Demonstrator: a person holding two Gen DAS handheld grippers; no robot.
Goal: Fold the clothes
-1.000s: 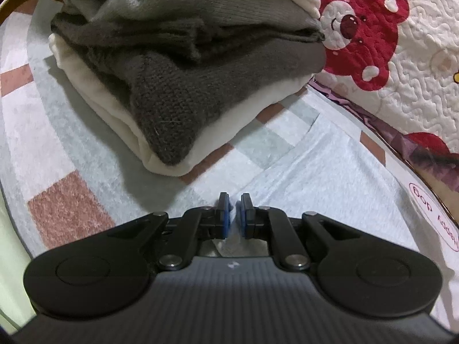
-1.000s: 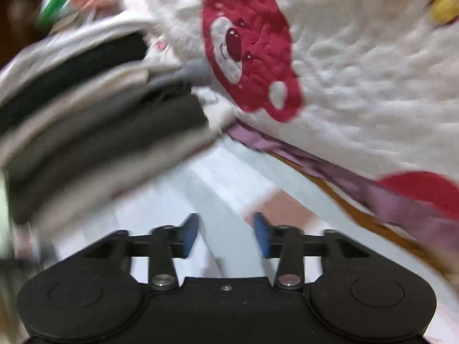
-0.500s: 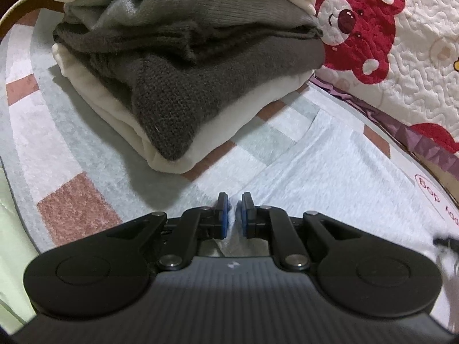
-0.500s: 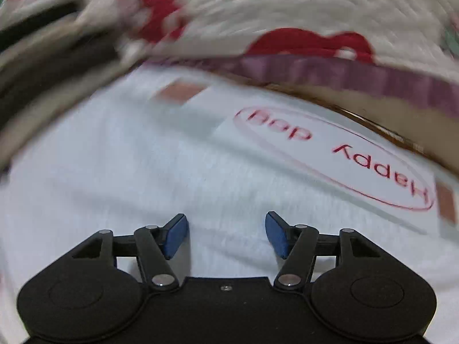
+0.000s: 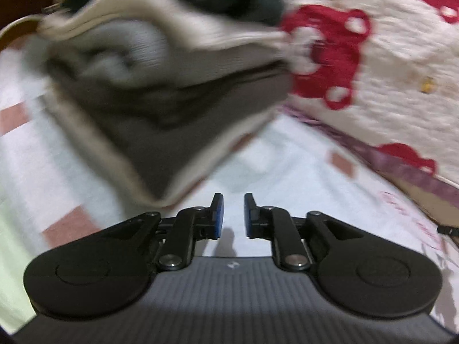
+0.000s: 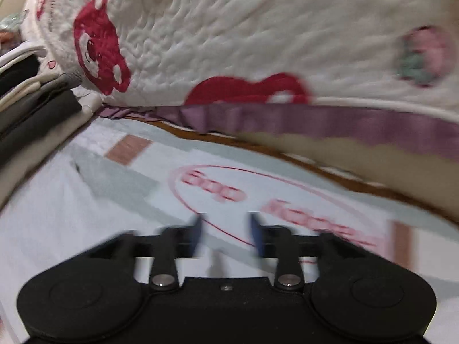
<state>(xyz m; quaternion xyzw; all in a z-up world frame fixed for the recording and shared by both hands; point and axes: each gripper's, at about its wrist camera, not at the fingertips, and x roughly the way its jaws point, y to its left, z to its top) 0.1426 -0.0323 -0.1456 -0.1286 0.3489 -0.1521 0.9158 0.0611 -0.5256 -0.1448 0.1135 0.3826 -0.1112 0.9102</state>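
A stack of folded clothes (image 5: 160, 91), cream and grey knits with something dark on top, sits on the bed straight ahead in the blurred left wrist view. My left gripper (image 5: 231, 215) is open and empty, low over a pale garment (image 5: 287, 177) spread flat on the bed. In the right wrist view the same garment (image 6: 86, 218) shows a red oval print with lettering (image 6: 258, 200). My right gripper (image 6: 226, 235) is open over that print, holding nothing. The stack's edge (image 6: 31, 106) lies at its far left.
A white quilt (image 6: 258, 43) with red bear motifs and a purple ruffled border (image 6: 315, 120) rises along the far side. The bed cover (image 5: 17, 114) is pale with reddish-brown squares. A light green cloth (image 5: 17, 229) lies at the left edge.
My left gripper has opened; half a second ago it was pinched shut on pale cloth. It rose slightly, blurring the view. My right gripper swung over the garment's red print, jaws a little narrower.
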